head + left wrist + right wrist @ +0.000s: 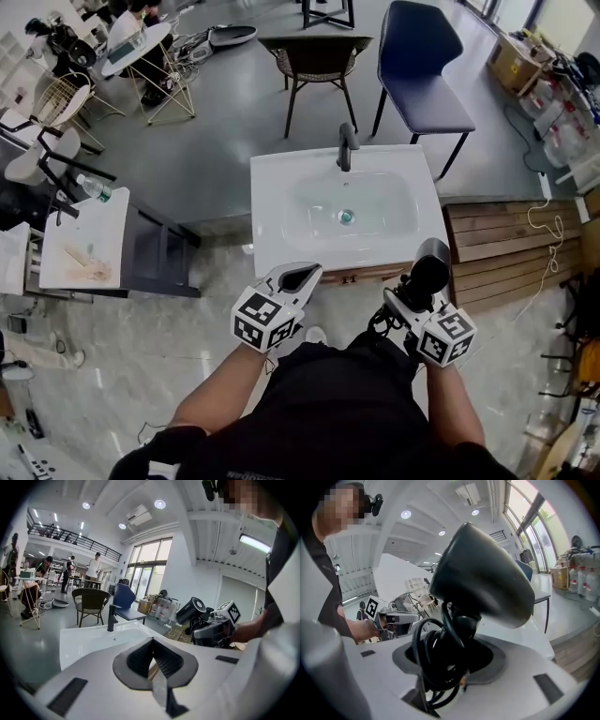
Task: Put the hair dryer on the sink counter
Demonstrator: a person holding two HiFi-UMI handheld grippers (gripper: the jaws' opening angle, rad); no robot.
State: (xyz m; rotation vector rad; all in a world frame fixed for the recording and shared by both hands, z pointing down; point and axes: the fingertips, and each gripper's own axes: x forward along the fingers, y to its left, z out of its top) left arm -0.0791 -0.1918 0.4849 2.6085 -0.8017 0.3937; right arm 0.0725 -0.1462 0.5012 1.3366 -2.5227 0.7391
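Observation:
A black hair dryer [431,262] stands barrel-up in my right gripper [412,295], just off the front right corner of the white sink counter [281,187]. In the right gripper view the jaws are shut on the handle and its coiled black cord, with the dryer's barrel [487,578] looming above my right gripper [450,667]. My left gripper [298,277] hovers at the counter's front edge, left of the dryer. Its jaws [153,660] stand open with nothing between them. A black faucet [347,145] rises at the back of the basin.
Behind the sink stand a brown wicker chair [314,56] and a blue chair [422,66]. Wooden planks [506,244] with a pale cable lie to the right. A dark stand holding a white tray [84,244] is at the left. People sit far back.

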